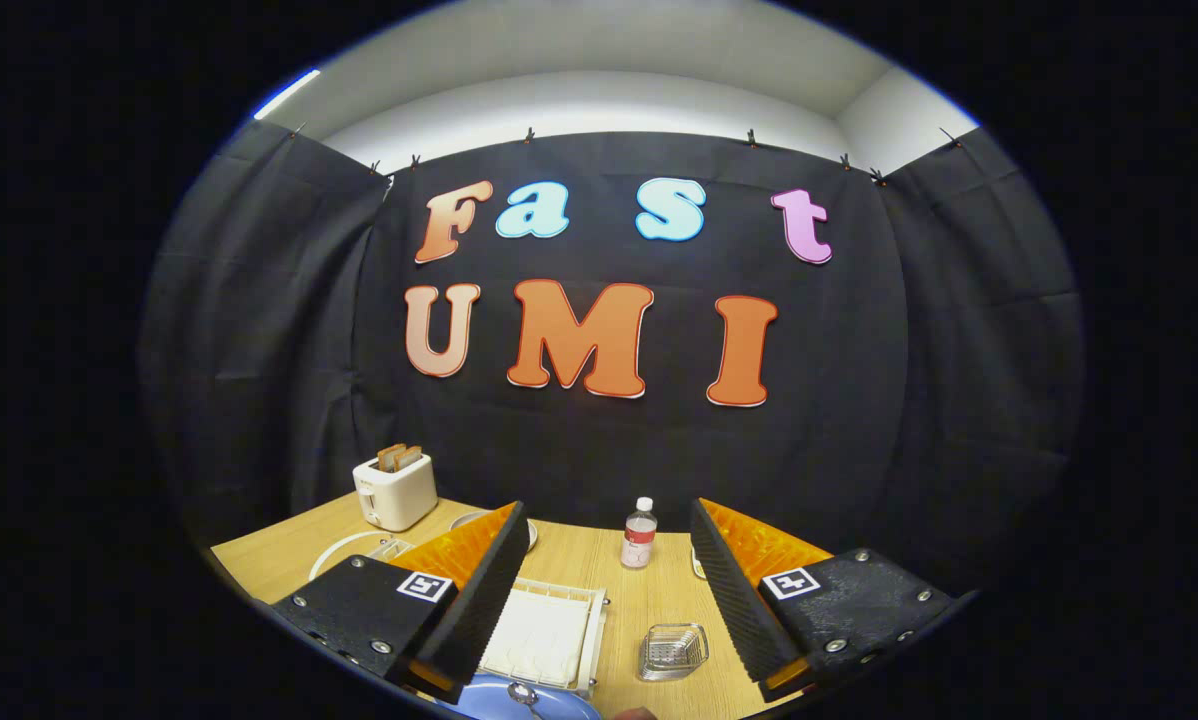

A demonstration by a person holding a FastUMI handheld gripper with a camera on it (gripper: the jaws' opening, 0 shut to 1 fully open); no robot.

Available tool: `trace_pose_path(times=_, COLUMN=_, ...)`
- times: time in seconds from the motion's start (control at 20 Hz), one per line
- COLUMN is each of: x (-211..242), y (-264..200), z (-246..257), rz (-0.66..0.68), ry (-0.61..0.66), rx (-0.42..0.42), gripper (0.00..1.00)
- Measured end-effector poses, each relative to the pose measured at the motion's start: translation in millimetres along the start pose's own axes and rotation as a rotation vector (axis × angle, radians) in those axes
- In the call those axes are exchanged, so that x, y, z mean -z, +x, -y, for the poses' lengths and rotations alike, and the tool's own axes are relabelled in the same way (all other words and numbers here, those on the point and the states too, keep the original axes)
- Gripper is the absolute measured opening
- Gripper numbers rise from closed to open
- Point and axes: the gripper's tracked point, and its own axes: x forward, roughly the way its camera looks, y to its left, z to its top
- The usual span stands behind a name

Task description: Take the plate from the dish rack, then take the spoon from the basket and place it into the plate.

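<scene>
My gripper (pixel 607 520) is open, and its two orange-backed fingers (pixel 479 590) spread wide with nothing between the pads. Low between the fingers stands a white dish rack (pixel 549 635). No plate stands in it. To its right sits a small wire basket (pixel 674 650) that looks empty. Nearest to me, below the rack, lies a blue plate (pixel 499 705), partly cut off. A small shiny metal thing (pixel 524 692) rests on it, likely the spoon, though most of it is hidden.
A clear bottle with a red label (pixel 639 537) stands on the wooden table (pixel 649 590) beyond the fingertips. A white toaster with toast (pixel 395 490) sits at the far left. A white round dish (pixel 344 550) lies behind the left finger.
</scene>
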Motion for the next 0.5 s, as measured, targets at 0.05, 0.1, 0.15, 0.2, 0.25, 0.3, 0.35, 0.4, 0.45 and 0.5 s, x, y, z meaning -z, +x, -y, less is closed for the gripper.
trace_pose_path(times=0.05, x=-7.0, y=-0.4, z=2.4, rz=0.030, ry=-0.002, rx=0.001, gripper=0.97)
trace_pose_path(times=0.1, x=-11.4, y=-1.0, z=4.8, rz=0.056, ry=-0.005, rx=0.006, gripper=0.97)
trace_pose_path(times=0.15, x=-16.1, y=-2.9, z=6.8, rz=0.079, ry=-0.010, rx=0.008, gripper=0.97)
trace_pose_path(times=0.2, x=-20.2, y=-4.2, z=9.8, rz=0.101, ry=-0.013, rx=0.016, gripper=0.97)
trace_pose_path(times=0.25, x=-23.7, y=-5.3, z=10.9, rz=0.120, ry=-0.018, rx=0.016, gripper=0.98)
trace_pose_path(times=0.3, x=-25.0, y=-5.6, z=13.2, rz=0.129, ry=-0.024, rx=0.025, gripper=0.98)
trace_pose_path(times=0.35, x=-26.0, y=-6.2, z=14.3, rz=0.134, ry=-0.028, rx=0.025, gripper=0.98)
trace_pose_path(times=0.4, x=-28.3, y=-6.9, z=13.4, rz=0.138, ry=-0.027, rx=0.024, gripper=0.98)
trace_pose_path(times=0.45, x=-30.4, y=-7.8, z=14.0, rz=0.143, ry=-0.019, rx=0.027, gripper=0.98)
trace_pose_path(times=0.5, x=-32.3, y=-7.1, z=13.6, rz=0.149, ry=-0.007, rx=0.025, gripper=0.98)
